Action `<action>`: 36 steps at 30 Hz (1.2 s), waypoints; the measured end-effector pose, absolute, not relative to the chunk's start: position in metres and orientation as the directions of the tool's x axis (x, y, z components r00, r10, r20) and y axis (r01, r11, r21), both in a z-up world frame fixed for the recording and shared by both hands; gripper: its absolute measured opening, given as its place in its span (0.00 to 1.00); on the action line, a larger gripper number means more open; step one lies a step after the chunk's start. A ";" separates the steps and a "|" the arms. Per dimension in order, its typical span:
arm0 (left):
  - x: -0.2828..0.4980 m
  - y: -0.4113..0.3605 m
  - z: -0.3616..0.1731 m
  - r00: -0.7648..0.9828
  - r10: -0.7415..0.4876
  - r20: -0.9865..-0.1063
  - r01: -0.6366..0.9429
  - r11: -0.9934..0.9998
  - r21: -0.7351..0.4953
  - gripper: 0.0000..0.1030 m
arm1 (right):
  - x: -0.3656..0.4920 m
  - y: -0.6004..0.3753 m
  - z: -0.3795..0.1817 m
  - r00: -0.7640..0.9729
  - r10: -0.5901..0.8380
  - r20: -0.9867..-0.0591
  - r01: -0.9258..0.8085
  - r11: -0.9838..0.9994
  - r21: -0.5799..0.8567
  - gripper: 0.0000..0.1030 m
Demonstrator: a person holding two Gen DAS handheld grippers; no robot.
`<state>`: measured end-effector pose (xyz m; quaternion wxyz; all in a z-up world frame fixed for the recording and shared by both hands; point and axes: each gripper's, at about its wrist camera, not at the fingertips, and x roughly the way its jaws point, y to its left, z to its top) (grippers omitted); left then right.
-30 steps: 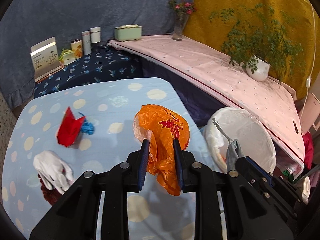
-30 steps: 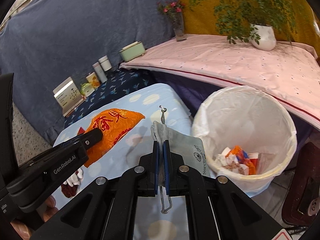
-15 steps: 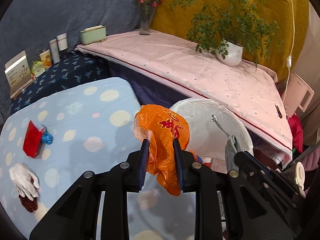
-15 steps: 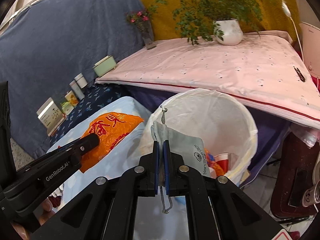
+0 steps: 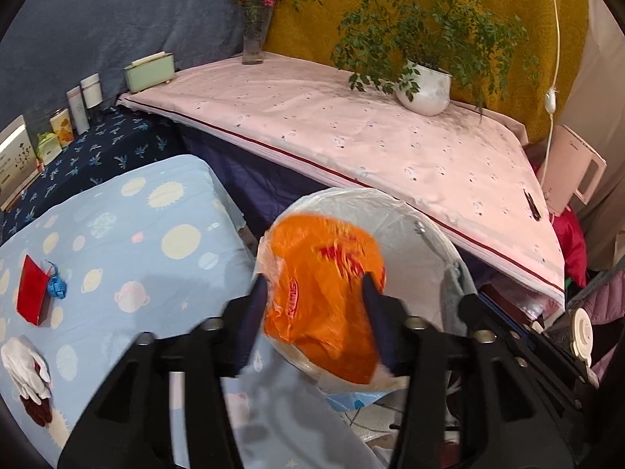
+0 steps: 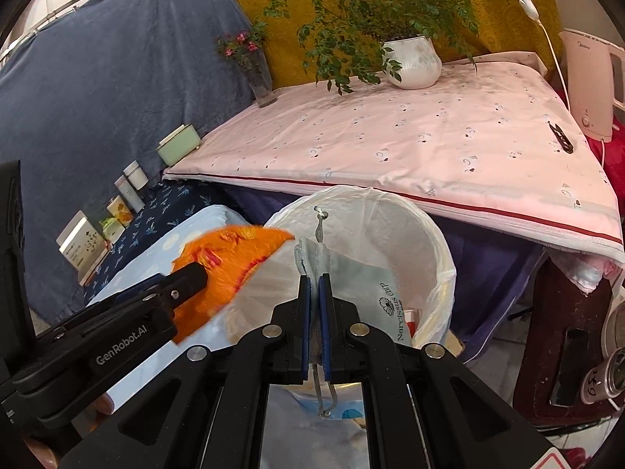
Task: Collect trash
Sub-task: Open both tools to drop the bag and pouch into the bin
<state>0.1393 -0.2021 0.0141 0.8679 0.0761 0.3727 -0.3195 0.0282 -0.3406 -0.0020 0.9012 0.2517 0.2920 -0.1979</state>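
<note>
Opening above the bin (image 5: 394, 211), our left claw (image 5: 314, 305) shows its jaws parting, with the orange bag (image 5: 324, 285) loose and blurred between them, over the bin's left rim. In the right wrist view the same bag (image 6: 230, 258) hangs beside the black finger (image 6: 187, 277) of that claw, at the edge of the white liner.

Our right claw (image 6: 314, 305) is clenched on a grey pouch (image 6: 359, 285), whose printed flap droops to the right over the bin (image 6: 429, 242); a cord with a metal clasp (image 6: 320, 219) rises from the pinched top, and a loop of cord hangs below the jaws. Scraps of red and white trash lie at the bottom of the bin, mostly hidden by the pouch.

To the left of the bin lies the table (image 5: 117, 234), under a blue cloth with planets. On it we see a red packet (image 5: 33, 293) touching a blue scrap (image 5: 58, 287), and nearer the edge a white glove (image 5: 25, 367) atop something dark red.

Behind the bin runs a pink-covered shelf (image 5: 351, 136) bearing a potted plant (image 5: 424, 86), a vase of flowers (image 5: 256, 35) and a green box (image 5: 149, 71).
</note>
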 end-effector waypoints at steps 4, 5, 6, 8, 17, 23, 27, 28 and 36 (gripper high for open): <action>0.145 -0.204 0.011 0.514 -0.488 -0.706 0.601 0.792 -0.110 0.57 | 0.029 -0.346 -0.005 0.749 -0.210 -0.629 0.508 0.791 0.341 0.06; 0.146 -0.205 0.009 0.513 -0.485 -0.708 0.599 0.793 -0.109 0.57 | 0.030 -0.347 -0.006 0.749 -0.210 -0.629 0.508 0.791 0.341 0.06; 0.146 -0.205 0.009 0.514 -0.483 -0.709 0.598 0.794 -0.107 0.57 | 0.031 -0.347 -0.006 0.749 -0.209 -0.629 0.507 0.791 0.341 0.06; 0.147 -0.204 0.007 0.518 -0.479 -0.709 0.597 0.796 -0.101 0.57 | 0.033 -0.347 -0.006 0.750 -0.207 -0.629 0.503 0.795 0.339 0.06; 0.152 -0.198 0.000 0.527 -0.457 -0.717 0.580 0.810 -0.090 0.57 | 0.050 -0.343 -0.007 0.750 -0.198 -0.631 0.485 0.813 0.322 0.06; 0.160 -0.190 -0.007 0.532 -0.438 -0.725 0.556 0.826 -0.091 0.57 | 0.064 -0.340 -0.010 0.746 -0.194 -0.637 0.479 0.821 0.310 0.06; 0.164 -0.186 -0.011 0.536 -0.427 -0.729 0.548 0.832 -0.085 0.57 | 0.072 -0.338 -0.014 0.739 -0.189 -0.646 0.477 0.825 0.304 0.07; 0.165 -0.185 -0.012 0.536 -0.424 -0.730 0.545 0.834 -0.084 0.57 | 0.074 -0.337 -0.014 0.738 -0.189 -0.648 0.476 0.826 0.302 0.10; 0.169 -0.174 -0.016 0.541 -0.406 -0.736 0.522 0.849 -0.085 0.60 | 0.078 -0.333 -0.010 0.748 -0.201 -0.633 0.482 0.821 0.307 0.27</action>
